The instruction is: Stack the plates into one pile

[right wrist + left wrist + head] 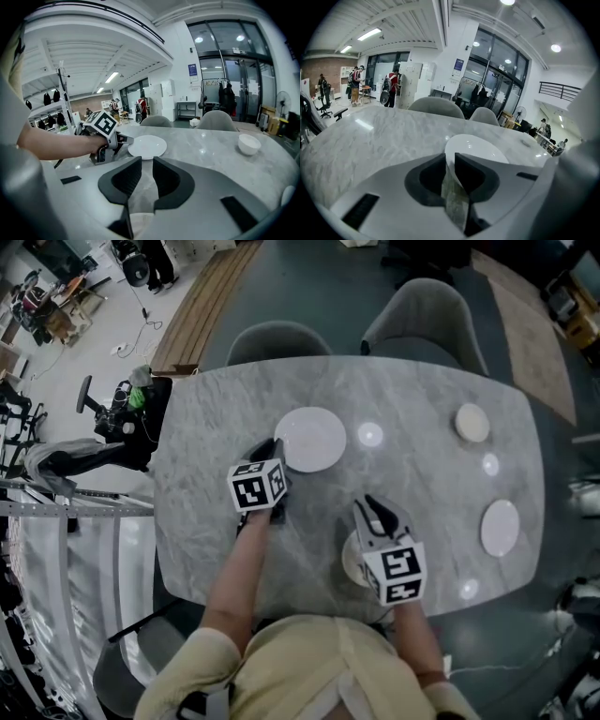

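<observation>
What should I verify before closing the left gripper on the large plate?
1. Approach: ok, the left gripper has its tips at the near rim of the large plate.
2. Rim between its fingers: not ok, they stand narrowly apart and the table shows through the gap.
3. Plate top bare: ok.
4. Second tool free: ok, the right gripper is narrowly open and holds nothing.
5. Whether the white dish under it is a plate: cannot tell.
6. Path clear: ok, the other plate and the small bowl lie far right.
</observation>
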`<state>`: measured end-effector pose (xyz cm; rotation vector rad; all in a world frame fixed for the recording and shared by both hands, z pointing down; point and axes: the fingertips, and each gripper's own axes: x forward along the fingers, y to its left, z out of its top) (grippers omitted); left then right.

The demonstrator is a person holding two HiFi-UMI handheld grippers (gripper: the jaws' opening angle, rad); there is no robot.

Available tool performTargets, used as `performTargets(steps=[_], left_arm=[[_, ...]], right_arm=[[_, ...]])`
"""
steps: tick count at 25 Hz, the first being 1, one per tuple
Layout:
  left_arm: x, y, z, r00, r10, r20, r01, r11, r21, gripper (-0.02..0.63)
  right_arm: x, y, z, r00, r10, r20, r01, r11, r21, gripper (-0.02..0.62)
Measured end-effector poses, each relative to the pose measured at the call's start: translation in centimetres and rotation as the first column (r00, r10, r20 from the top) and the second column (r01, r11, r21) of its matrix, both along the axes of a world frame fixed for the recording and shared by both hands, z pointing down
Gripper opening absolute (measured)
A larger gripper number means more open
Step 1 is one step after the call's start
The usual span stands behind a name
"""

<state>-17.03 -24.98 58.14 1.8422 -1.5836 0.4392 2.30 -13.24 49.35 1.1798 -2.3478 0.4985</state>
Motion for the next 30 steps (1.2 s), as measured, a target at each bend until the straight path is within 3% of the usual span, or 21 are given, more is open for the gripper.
performTargets(steps=[7,12,17,23,27,30], left_arm=[[-0.5,0.9,-2.4,0.999,0.034,0.031,-0.036,0.998,0.059,0.043],[0.7,3.5,-6.1,0.988,0.154,0.028,-0.157,0.977,0.144,0.043],[2.1,6.9,-9.6,0.955,0.297,-0.009,-0.289,0.936,0.203,0.043],[2.2,9.9,-13.1,0.903,0.429,0.01,-0.412,0.862,0.295,0.04],[2.4,11.5,-13.7,0.874,0.486,0.021,-0.464,0.819,0.337,0.038],[3.3,11.4,-13.8,0.866,0.5,0.028,-0.478,0.809,0.342,0.038]], right_arm=[[0.4,0.9,-1.2,0.999,0.04,-0.012,-0.04,0.999,0.022,0.071],[1.8,1.6,-1.3,0.992,0.122,-0.036,-0.12,0.991,0.057,0.071],[2.5,2.4,-2.6,0.977,0.21,-0.032,-0.206,0.974,0.09,0.071],[2.0,3.7,-3.6,0.956,0.293,-0.03,-0.288,0.95,0.122,0.071],[1.2,5.2,-3.5,0.948,0.316,-0.047,-0.306,0.941,0.141,0.071],[1.9,5.0,-3.7,0.943,0.326,-0.069,-0.31,0.934,0.176,0.071]])
